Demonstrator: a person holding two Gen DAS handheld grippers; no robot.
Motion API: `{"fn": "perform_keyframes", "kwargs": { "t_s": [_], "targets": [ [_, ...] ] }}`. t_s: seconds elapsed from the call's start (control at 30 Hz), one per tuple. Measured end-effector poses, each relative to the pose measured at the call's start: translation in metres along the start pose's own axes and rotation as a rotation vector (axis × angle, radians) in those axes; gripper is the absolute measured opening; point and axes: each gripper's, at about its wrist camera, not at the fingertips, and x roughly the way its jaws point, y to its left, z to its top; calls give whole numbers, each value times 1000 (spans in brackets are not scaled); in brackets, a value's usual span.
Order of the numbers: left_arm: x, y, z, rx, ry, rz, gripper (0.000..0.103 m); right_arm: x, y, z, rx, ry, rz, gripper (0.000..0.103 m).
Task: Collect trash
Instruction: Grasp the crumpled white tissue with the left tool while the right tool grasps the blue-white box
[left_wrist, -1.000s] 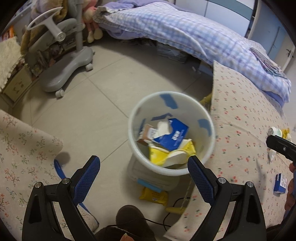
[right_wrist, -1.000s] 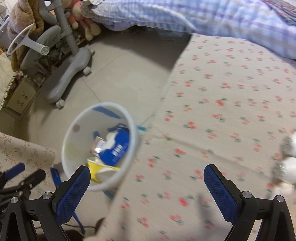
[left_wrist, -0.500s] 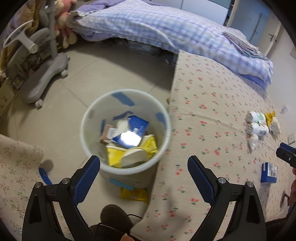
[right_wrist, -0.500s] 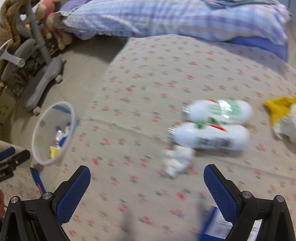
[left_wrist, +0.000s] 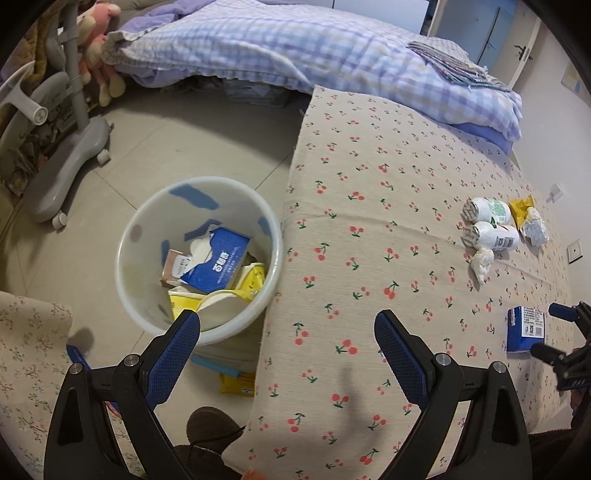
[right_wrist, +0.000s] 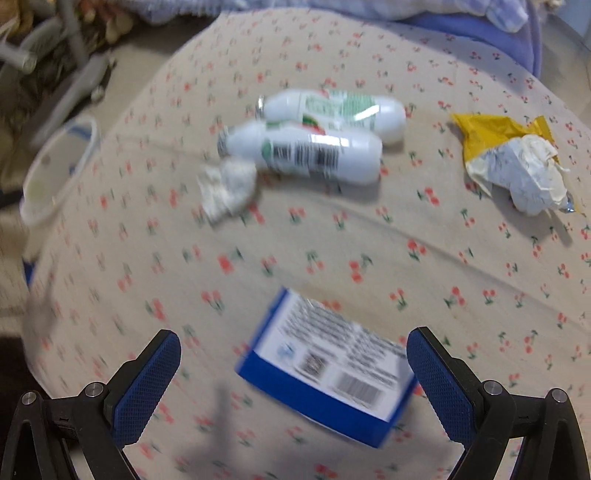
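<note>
A white trash bin (left_wrist: 129, 236) (right_wrist: 55, 170) holding boxes and wrappers stands on the floor beside a cherry-print cloth surface (left_wrist: 369, 229). On the cloth lie a blue box (right_wrist: 325, 369) (left_wrist: 524, 328), two white bottles (right_wrist: 306, 151) (left_wrist: 491, 221), a crumpled tissue (right_wrist: 227, 186) (left_wrist: 482, 260) and a yellow wrapper with crumpled paper (right_wrist: 517, 166) (left_wrist: 528, 218). My right gripper (right_wrist: 293, 380) is open, low over the cloth, with the blue box between its fingers, untouched. My left gripper (left_wrist: 288, 347) is open and empty, above the bin's near rim and the cloth's edge.
A bed with a blue checked quilt (left_wrist: 314, 48) lies behind the cloth. A grey chair base on wheels (left_wrist: 62, 162) stands on the tiled floor at left. A yellow packet (left_wrist: 238, 384) lies on the floor under the bin's near side. A floral cloth (left_wrist: 26, 354) fills the lower left.
My right gripper swung from the bin over to the cloth and came down around the blue box. My left gripper shifted right, so the bin now sits left of centre.
</note>
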Motion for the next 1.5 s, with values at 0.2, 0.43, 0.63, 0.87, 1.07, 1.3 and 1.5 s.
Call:
{"fn": "perform_keyframes", "kwargs": {
  "t_s": [0.2, 0.43, 0.63, 0.87, 1.07, 1.3, 1.5],
  "targets": [
    [4, -8, 1, 13, 12, 3, 97, 13, -1, -14, -146, 36, -77, 101],
    [14, -32, 5, 44, 33, -9, 97, 35, 3, -15, -283, 74, -186, 100],
    [29, -73, 11, 98, 71, -37, 97, 41, -12, 1, -213, 61, -194, 89],
    [46, -134, 19, 155, 116, -100, 97, 37, -66, 10, 71, 53, -106, 62],
    [56, -187, 25, 184, 132, -151, 97, 20, -108, 7, 245, -7, -67, 62],
    [68, -212, 27, 181, 132, -202, 86, 3, -142, -7, 348, -43, -55, 69],
    [76, -213, 27, 156, 136, -226, 51, -10, -157, -17, 417, -76, -14, 78]
  ]
}}
